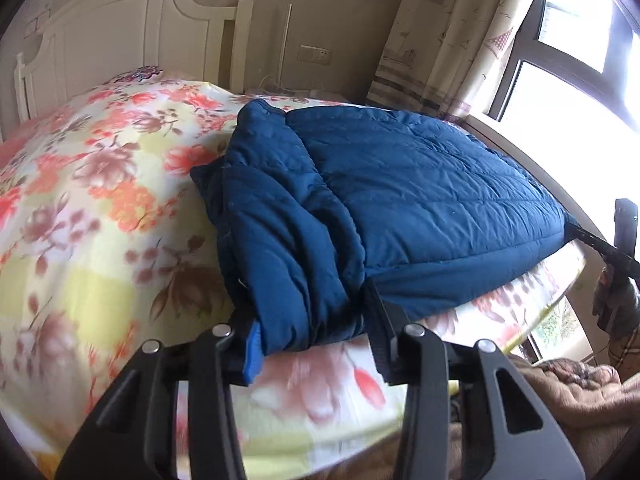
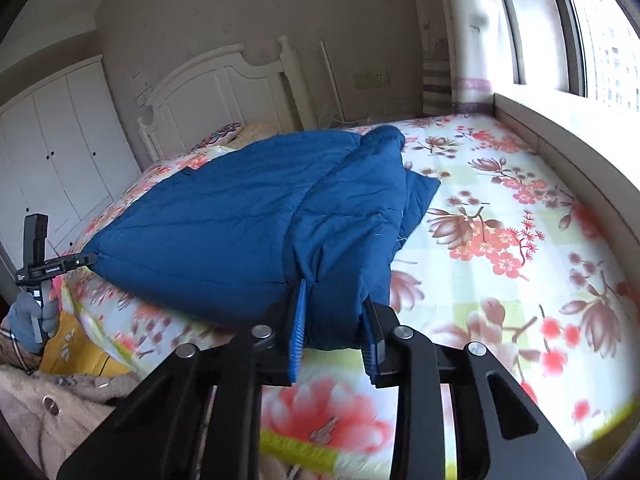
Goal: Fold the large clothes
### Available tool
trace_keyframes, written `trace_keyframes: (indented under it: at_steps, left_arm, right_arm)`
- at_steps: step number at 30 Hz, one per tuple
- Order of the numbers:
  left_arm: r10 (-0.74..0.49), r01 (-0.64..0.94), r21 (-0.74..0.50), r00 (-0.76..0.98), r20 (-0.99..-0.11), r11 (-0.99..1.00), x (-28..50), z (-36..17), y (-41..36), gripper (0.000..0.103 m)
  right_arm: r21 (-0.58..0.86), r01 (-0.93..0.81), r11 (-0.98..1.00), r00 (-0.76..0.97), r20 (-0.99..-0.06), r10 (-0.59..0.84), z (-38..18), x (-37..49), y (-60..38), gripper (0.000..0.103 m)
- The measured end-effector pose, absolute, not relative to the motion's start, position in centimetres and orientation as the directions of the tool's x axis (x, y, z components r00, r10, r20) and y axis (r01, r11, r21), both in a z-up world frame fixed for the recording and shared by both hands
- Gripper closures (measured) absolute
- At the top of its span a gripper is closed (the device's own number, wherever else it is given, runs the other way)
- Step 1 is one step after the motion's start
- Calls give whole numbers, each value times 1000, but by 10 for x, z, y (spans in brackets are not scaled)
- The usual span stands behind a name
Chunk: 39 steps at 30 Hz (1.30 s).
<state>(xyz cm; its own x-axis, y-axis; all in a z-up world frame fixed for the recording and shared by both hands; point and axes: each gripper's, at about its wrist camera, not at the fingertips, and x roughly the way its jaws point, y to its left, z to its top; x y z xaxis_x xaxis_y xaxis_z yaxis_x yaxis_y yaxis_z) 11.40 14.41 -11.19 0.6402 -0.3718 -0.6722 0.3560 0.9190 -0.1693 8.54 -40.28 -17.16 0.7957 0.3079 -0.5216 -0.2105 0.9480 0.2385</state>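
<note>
Blue quilted jacket (image 1: 400, 184) lying on floral bedsheet (image 1: 100, 200), near foot edge of bed, body flat, sleeves folded in along both sides. Left gripper (image 1: 316, 336) clamped on bunched near-left corner of hem, thick wad of fabric filling the gap between blue pads. Right gripper (image 2: 334, 332) likewise closed on bunched near-right corner, fabric pinched between pads. Both grips at near edge, hem spanning between them across the view; long axis of jacket running straight away from grippers toward white headboard (image 2: 224, 84). Garment directly ahead of and touching both grippers, neither nearer than the other. Likely next: carrying near hem up and forward over the body toward collar end for a crosswise fold; needs both corners moved together along long axis. Risk: folded-in sleeves slipping out, puffy fabric springing open. Beige coat (image 2: 48, 408) in heap below bed edge, apart from jacket.
</note>
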Motion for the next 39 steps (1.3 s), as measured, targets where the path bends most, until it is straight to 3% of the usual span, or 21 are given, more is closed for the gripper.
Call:
trace_keyframes:
  at_steps: [8,13,15,16,19,20,21,25,27,32,34,37,39]
  left_arm:
    - [-356,339,-169,624,-696,925,71,-119,159,53]
    - [-342,348,-142,625,-701,927,49,-109,167,30]
    - [-357,373,-119,673,-648,920,39,-85,173,9]
    - [-351,368,-104,707,-614,924,38,-74,176,3]
    - [-240,237,-62,864,-443,969,51,-21,178,2]
    - [-211,202,-68,884,-418,977,60,-7,173,2]
    - [-199,184,-76,893,-404,980,76,9,163,2]
    - [-185,172,-68,894,-409,983,137,40,114,2]
    - [-146,152,-20,894,-423,988,169,43,83,2]
    - [-63,164,132,826,-560,978,252,3,9,2]
    - [-58,168,116,773,-632,979,282,-27,-2,2]
    - [-8,132,97,632,-775,987,327,-100,2,2]
    - [-94,113,-41,517,-851,993,342,-131,11,2]
  right_arm:
    - [273,-249,929,751,-551,363,-177,34,-395,73]
    - [288,-186,939,746,-580,326,-178,28,-412,65]
    - [270,-132,954,783,-562,267,-166,24,-425,64]
    - [253,-76,965,813,-544,207,-152,25,-435,59]
    - [267,3,964,879,-461,124,-106,42,-445,48]
    - [276,3,961,893,-433,121,-93,50,-442,30]
    - [273,-2,962,912,-395,114,-75,62,-434,5]
    - [197,-39,980,969,-231,86,-17,99,-380,4]
    - [186,-29,982,973,-219,70,-1,124,-355,4]
    - [176,-29,984,905,-413,100,-15,212,-302,4]
    - [137,-11,990,864,-498,79,-38,241,-286,4]
    - [38,15,999,702,-712,17,-110,293,-265,4]
    - [49,5,999,558,-829,38,-169,314,-262,4]
